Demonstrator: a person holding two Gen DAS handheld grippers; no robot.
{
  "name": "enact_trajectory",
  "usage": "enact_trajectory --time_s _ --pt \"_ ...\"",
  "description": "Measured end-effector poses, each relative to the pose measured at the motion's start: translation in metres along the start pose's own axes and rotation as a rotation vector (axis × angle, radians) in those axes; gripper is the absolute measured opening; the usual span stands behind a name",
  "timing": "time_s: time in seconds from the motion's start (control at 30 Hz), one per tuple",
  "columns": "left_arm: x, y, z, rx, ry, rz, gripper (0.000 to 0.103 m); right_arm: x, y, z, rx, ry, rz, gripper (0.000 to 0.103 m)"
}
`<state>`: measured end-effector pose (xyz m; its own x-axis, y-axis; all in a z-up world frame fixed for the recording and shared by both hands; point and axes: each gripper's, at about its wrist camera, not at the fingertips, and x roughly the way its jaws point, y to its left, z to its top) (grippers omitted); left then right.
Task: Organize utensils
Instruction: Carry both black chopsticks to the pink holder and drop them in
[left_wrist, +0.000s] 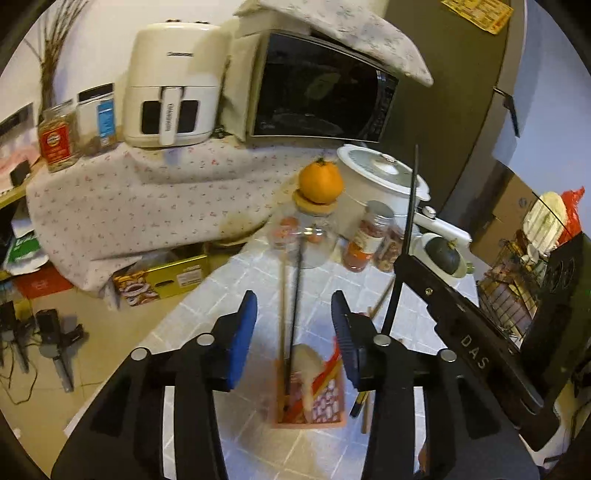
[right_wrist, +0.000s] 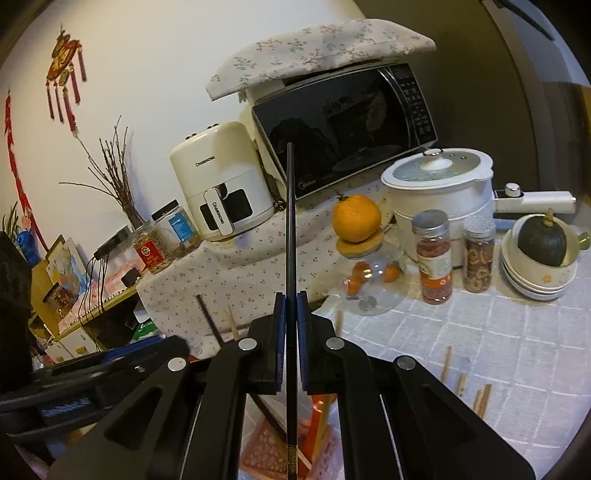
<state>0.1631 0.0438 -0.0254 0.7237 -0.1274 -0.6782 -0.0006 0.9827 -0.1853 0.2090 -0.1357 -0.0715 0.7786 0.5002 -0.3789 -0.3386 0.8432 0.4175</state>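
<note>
The right gripper (right_wrist: 291, 314) is closed on a black chopstick (right_wrist: 291, 229), its blue pads (right_wrist: 280, 332) pinching the shaft partway along so that the long upper part stands up in front of the microwave (right_wrist: 343, 125) and the lower end, with a gold-patterned band, hangs over the orange holder (right_wrist: 266, 450). The left gripper (left_wrist: 293, 332) is spread wide and holds nothing, hovering just above that same holder (left_wrist: 325, 406), which stands on the tiled tabletop (left_wrist: 258, 280).

The chopstick looks thin, straight and rigid — light enough that weight is no concern, though its smooth lacquered finish probably lets it swivel in the pads (a pinch nearer the middle should resist that better than one at the tip). Guiding the lower end into the opening seems the delicate part, since the holder looks light and could tip.

The holder is a small orange box with a white pattern; a black stick and a wooden one already stand in it. More wooden chopsticks (right_wrist: 480, 398) lie loose on the table to the right, apart from the holder.
</note>
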Motion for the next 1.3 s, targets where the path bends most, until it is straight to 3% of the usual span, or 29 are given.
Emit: enact_trajectory --time_s 0.27,0.6,0.8,1.03,1.3 --pt "0.016 0.039 -0.013 -0.139 0.151 0.027 0.044 0.013 0.012 -0.013 -0.062 -0.024 -0.012 0.007" --pt "0.03 0.05 -0.024 -0.182 0.263 0.049 0.044 0.018 0.011 -0.02 -0.072 0.087 -0.016 0.012" --pt "0.027 0.034 -0.028 -0.118 0.259 0.074 0.045 0.005 0.004 -0.011 -0.064 0.137 -0.003 0.017" --pt "0.026 0.017 -0.031 -0.064 0.256 0.08 0.045 -0.023 -0.021 0.0 0.036 0.171 -0.028 0.017" --pt "0.02 -0.01 -0.04 -0.008 0.277 0.088 0.045 -0.049 -0.055 -0.014 0.215 0.356 -0.089 0.017"
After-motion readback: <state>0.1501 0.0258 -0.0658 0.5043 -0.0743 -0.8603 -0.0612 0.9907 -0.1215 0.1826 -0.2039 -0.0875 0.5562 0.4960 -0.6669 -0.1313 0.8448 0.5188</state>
